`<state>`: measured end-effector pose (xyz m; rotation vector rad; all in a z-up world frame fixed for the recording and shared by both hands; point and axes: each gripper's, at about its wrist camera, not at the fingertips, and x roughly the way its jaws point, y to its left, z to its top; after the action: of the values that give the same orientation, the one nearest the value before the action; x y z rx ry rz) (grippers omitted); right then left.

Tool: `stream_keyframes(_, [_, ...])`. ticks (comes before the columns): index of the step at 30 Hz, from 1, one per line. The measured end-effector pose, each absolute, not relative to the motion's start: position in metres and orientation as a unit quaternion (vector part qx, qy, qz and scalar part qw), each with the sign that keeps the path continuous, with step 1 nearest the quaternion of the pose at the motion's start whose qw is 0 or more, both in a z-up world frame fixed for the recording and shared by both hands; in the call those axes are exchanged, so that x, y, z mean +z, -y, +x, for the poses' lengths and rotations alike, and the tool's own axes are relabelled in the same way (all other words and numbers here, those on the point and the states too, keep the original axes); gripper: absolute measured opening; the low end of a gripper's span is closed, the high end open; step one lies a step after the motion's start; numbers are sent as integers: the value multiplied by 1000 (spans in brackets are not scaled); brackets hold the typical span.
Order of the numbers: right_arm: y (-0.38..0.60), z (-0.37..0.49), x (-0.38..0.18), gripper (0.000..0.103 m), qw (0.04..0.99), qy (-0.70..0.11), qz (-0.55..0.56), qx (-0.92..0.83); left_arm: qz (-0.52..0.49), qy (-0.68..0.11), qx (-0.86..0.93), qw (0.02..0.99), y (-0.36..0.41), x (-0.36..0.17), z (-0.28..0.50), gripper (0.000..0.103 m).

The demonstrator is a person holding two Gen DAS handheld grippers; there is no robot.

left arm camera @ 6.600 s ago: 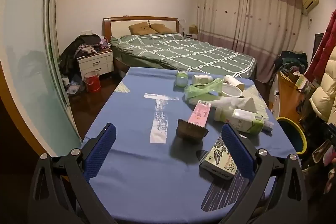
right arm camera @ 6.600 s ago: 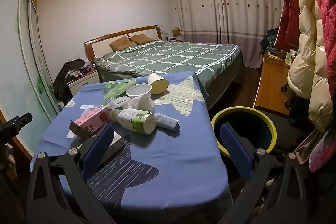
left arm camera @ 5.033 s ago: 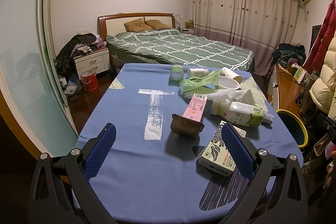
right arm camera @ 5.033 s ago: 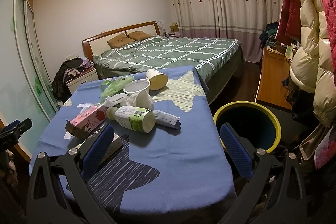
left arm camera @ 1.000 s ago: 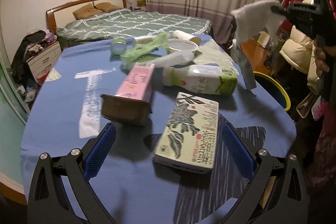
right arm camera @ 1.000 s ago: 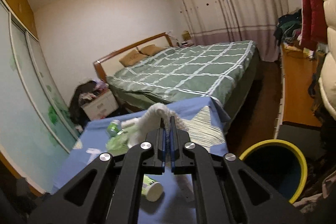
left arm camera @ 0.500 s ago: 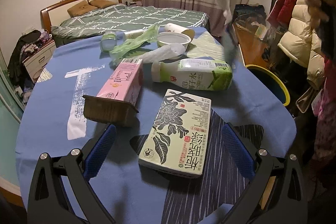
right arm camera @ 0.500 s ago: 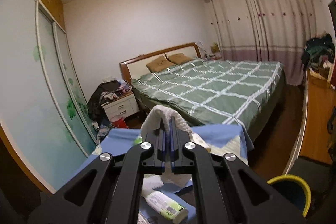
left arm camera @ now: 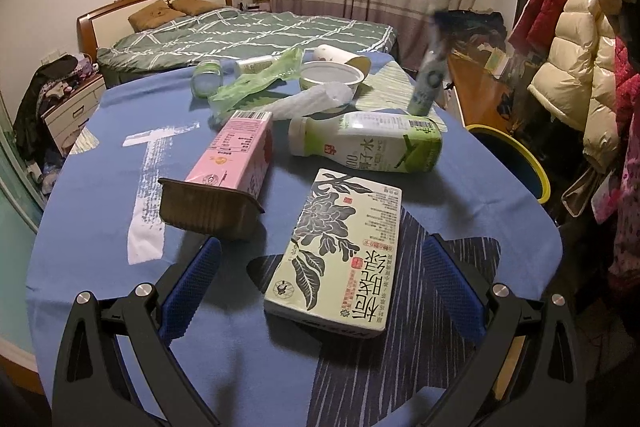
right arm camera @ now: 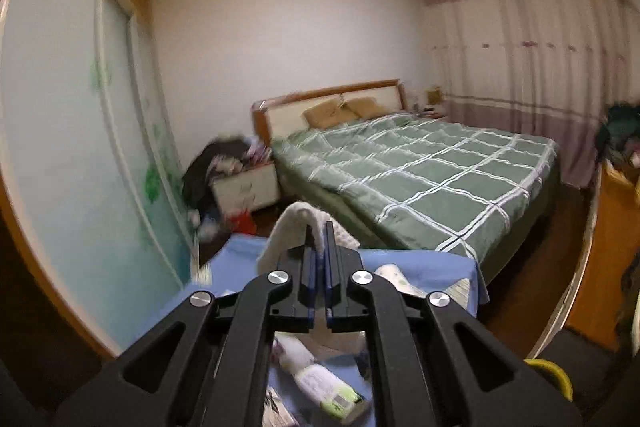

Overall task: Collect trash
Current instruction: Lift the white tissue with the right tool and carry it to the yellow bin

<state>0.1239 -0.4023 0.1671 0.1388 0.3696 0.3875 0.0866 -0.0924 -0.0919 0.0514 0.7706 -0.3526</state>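
Tissue (right arm camera: 298, 223) pinched in right gripper (right arm camera: 319, 227) jaws, draped over tips; left gripper (left arm camera: 316, 283) jaws wide, empty.

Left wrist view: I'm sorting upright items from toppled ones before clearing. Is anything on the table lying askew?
Yes. The green-labelled bottle lies on its side, the pink carton lies flat against a brown tray, and a paper cup is tipped over behind the white bowl.
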Motion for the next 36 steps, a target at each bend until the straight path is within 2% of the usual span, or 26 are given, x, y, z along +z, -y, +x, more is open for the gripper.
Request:
stream_keyframes(1, [402,123,168,3,964,-179,62,186,24,-374,-171,911,92,-92,87,99])
stream_keyframes(4, [387,133,157,3,944,-244,31,220,25,-375,-169,911,92,-93,87,99])
stream_keyframes(6, [394,124,163,3,959,-201,47,193,23,-375,-170,911,92,-93,87,99])
stream_keyframes(9, [387,132,161,3,933,-250,44,255,27,-377,-172,910,94,-94,86,99])
stream_keyframes(12, [398,124,175,3,956,-194,55,212,26,-375,-176,910,96,-94,86,99])
stream_keyframes(15, [395,133,177,4,943,-217,57,245,25,-382,-186,905,100,-98,88,99])
stream_keyframes(18, [392,144,184,4,952,-203,53,222,26,-389,-182,902,102,-102,90,99])
stream_keyframes(22, [398,161,202,4,946,-172,117,249,28,-384,-183,905,103,-99,88,99])
stream_keyframes(26, [402,164,216,4,944,-186,108,252,34,-370,-185,910,99,-97,89,99])
stream_keyframes(36, [467,113,182,4,966,-190,90,149,51,-384,-209,898,101,-116,104,99])
